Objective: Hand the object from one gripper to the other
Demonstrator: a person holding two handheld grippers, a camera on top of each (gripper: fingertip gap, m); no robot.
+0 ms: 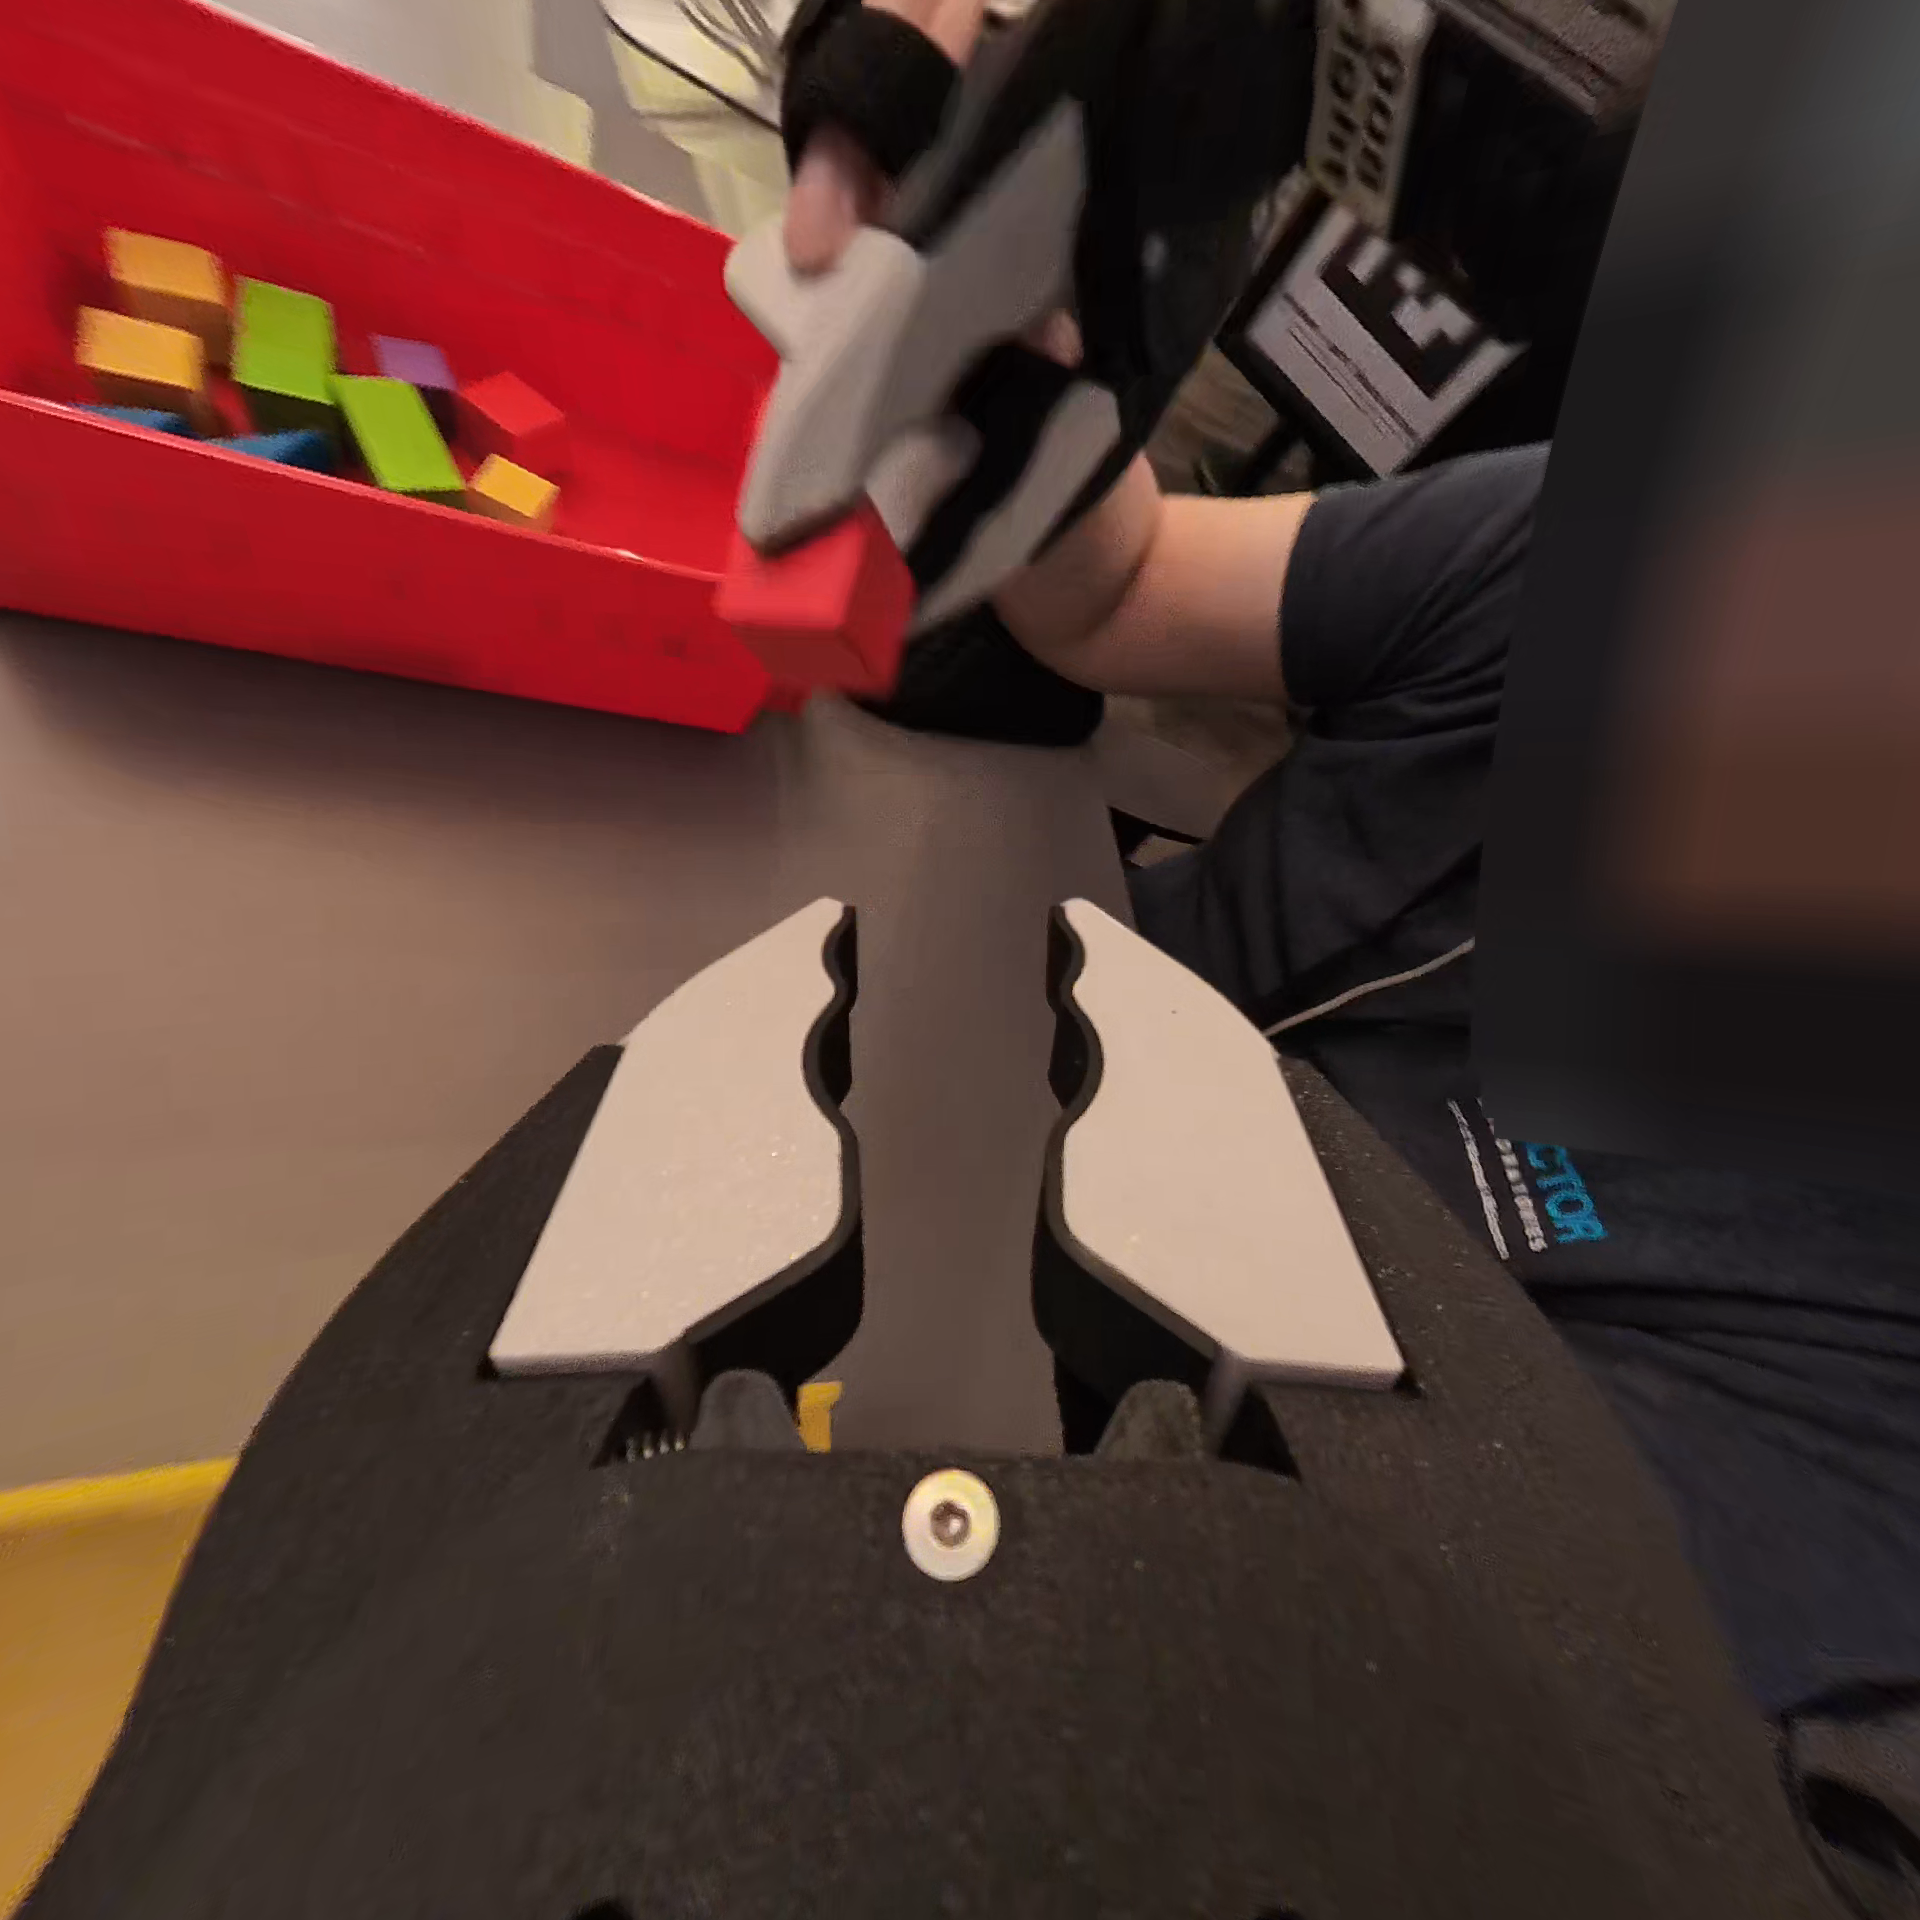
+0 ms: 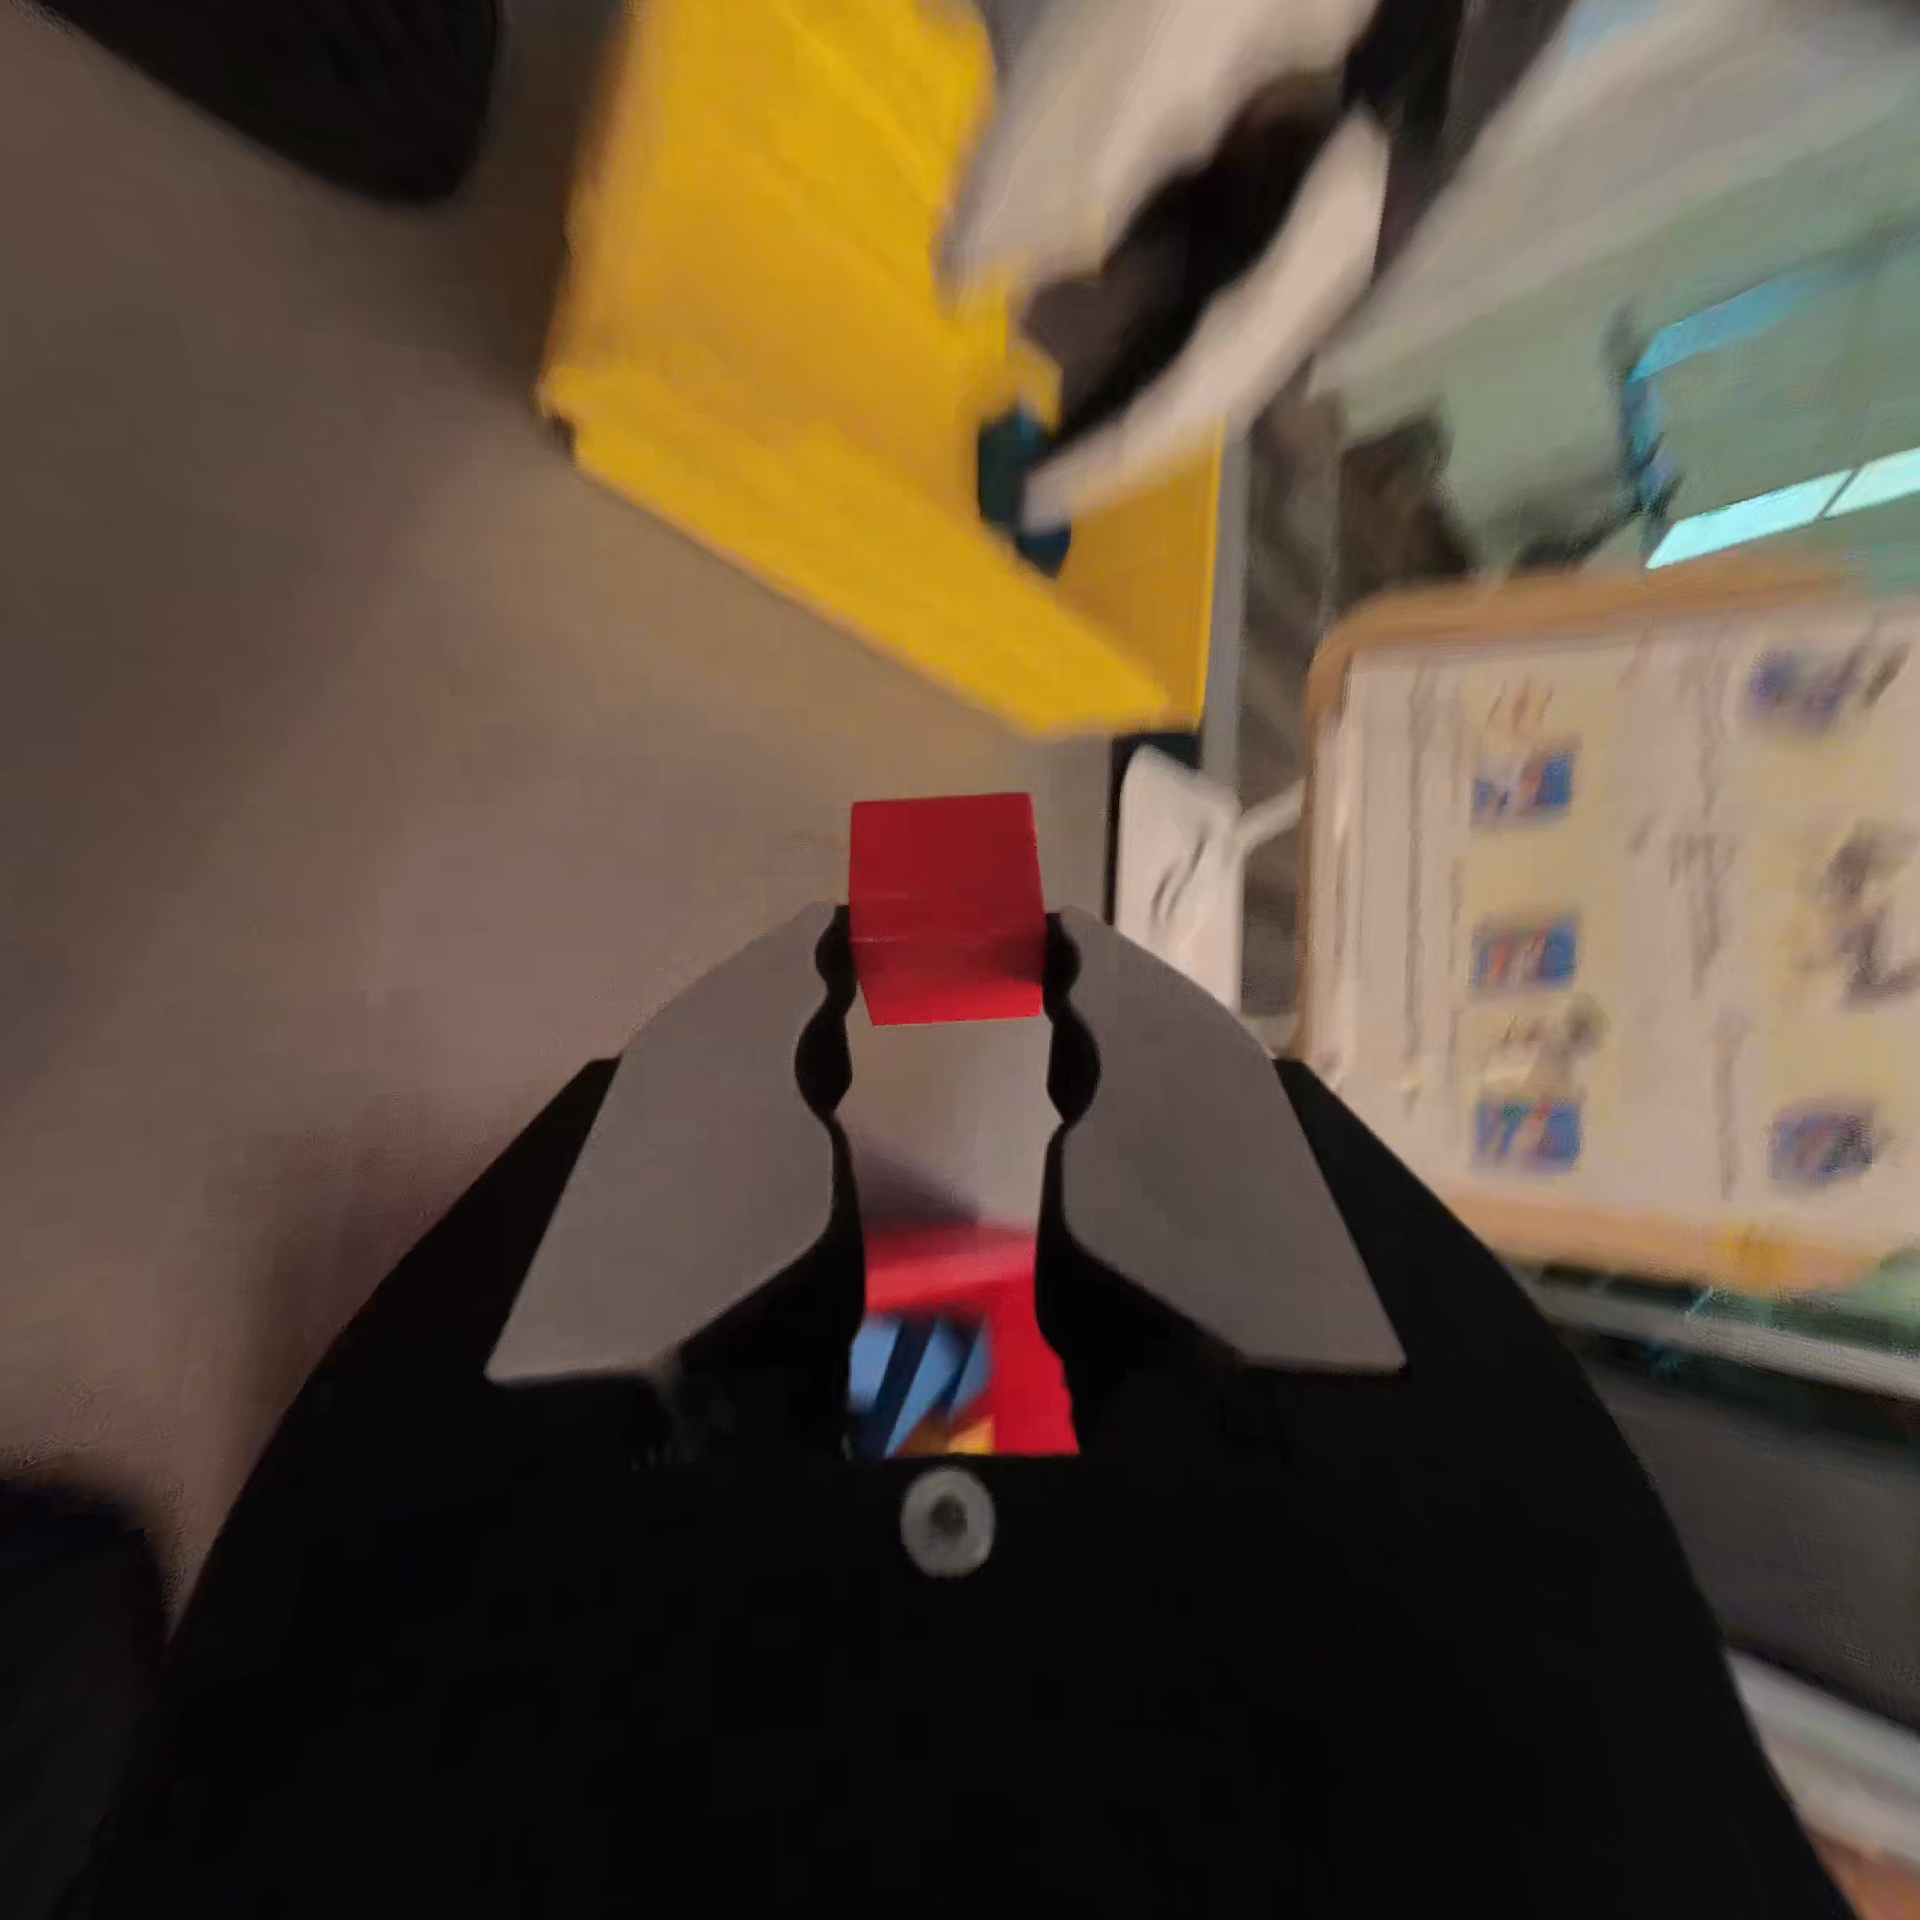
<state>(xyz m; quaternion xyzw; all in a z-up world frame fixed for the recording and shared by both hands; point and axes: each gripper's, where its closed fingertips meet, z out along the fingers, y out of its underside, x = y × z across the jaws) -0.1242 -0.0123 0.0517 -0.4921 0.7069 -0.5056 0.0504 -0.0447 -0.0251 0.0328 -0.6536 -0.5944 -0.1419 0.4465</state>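
A red block [image 2: 940, 914] sits between the fingertips of my right gripper [image 2: 945, 925], which is shut on it and holds it in the air above the grey table [image 2: 312, 831]. In the left wrist view the right gripper [image 1: 847, 571] shows at the upper middle with the red block [image 1: 810, 623] at its tips, just past the corner of the red bin [image 1: 364, 613]. My left gripper [image 1: 954, 920] is open and empty, low over the table [image 1: 312, 935], some way short of the block. The left gripper [image 2: 1195, 312] shows blurred in the right wrist view.
The red bin holds several coloured blocks [image 1: 395, 436]. A yellow bin [image 1: 83, 1621] lies under my left gripper; it also shows in the right wrist view [image 2: 810, 416], with something blue [image 2: 1023, 499] at its edge. A person's arm [image 1: 1143, 582] is at right. A framed board [image 2: 1610, 935] stands beyond the table.
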